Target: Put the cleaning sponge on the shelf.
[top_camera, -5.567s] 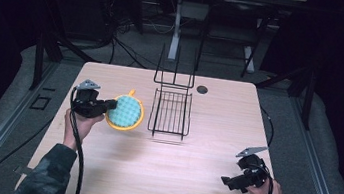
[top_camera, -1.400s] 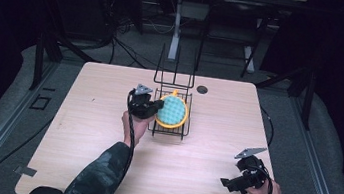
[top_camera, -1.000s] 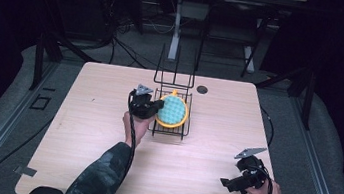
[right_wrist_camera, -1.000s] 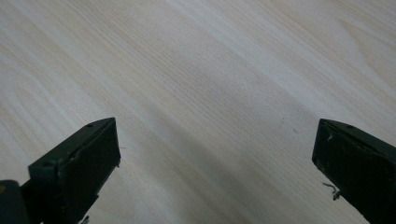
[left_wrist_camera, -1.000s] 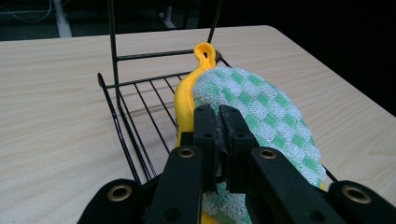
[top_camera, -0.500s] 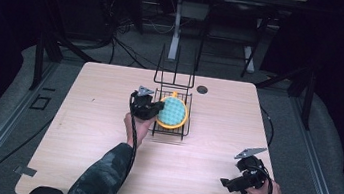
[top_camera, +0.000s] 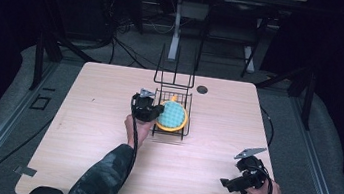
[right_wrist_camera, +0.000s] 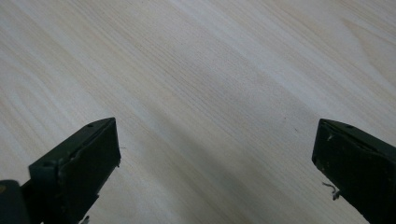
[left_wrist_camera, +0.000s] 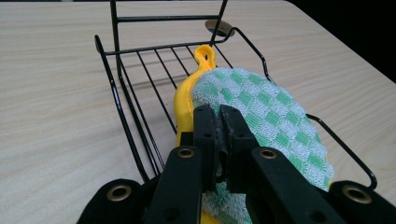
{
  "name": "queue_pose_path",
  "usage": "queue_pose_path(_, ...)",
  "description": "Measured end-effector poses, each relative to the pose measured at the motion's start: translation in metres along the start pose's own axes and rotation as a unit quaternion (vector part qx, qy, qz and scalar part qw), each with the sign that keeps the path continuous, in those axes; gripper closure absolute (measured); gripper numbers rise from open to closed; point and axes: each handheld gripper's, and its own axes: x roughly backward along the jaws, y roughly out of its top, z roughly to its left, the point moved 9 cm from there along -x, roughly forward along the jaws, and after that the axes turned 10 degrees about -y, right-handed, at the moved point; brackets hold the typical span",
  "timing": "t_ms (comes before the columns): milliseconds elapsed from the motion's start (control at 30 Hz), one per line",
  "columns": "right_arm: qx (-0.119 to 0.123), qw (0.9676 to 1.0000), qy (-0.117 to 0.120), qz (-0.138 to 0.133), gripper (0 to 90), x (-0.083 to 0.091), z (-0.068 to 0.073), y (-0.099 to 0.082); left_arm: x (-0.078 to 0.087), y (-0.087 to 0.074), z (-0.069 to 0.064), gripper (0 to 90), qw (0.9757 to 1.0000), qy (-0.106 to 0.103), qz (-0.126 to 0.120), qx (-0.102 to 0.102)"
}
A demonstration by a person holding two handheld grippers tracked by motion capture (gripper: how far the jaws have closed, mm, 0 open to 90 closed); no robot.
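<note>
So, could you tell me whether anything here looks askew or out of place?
Only slightly: the yellow-rimmed checked scrubber sits tilted on edge in the black wire rack, not flat, because the left gripper is shut on its rim. The right gripper is open over bare table. Nothing is spilled or damaged.

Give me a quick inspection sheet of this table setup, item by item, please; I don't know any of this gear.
Surface: pale wooden table, bare wood under the right gripper.
Job's things: black wire rack at the table's middle; round yellow-rimmed pad with green-and-white checked cloth resting tilted in it.
Clutter: small dark round disc behind the rack.
Grippers: left gripper, jaws shut on the pad's edge; right gripper, jaws wide open, holding nothing, near the table's front right.
Cables: black cable trailing from the left gripper along the forearm; more cables on the floor behind.
Surroundings: dark room, metal stand legs beyond the table.
</note>
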Motion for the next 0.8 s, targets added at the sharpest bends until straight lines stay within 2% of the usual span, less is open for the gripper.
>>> queue_pose_path(233,0.0,1.0,0.0,0.001,0.3,-0.0001,-0.0002,-0.0002,-0.0003,-0.0056,0.0055,84.8,0.9999,0.008,0.006,0.01)
queue_pose_path(500,-0.001,1.0,0.0,-0.002,0.3,0.0,0.001,0.0005,-0.0001,-0.0056,0.0056,81.6,0.9999,0.011,0.01,0.007)
queue_pose_path(700,0.001,1.0,-0.001,-0.002,0.3,0.0004,0.0008,0.0005,0.0032,-0.0043,0.0052,53.5,0.9997,0.001,0.021,0.014)
queue_pose_path(800,-0.002,1.0,-0.001,-0.002,0.3,0.0001,-0.0002,0.0004,0.0079,-0.0001,0.0046,45.2,0.9998,-0.003,0.017,0.007)
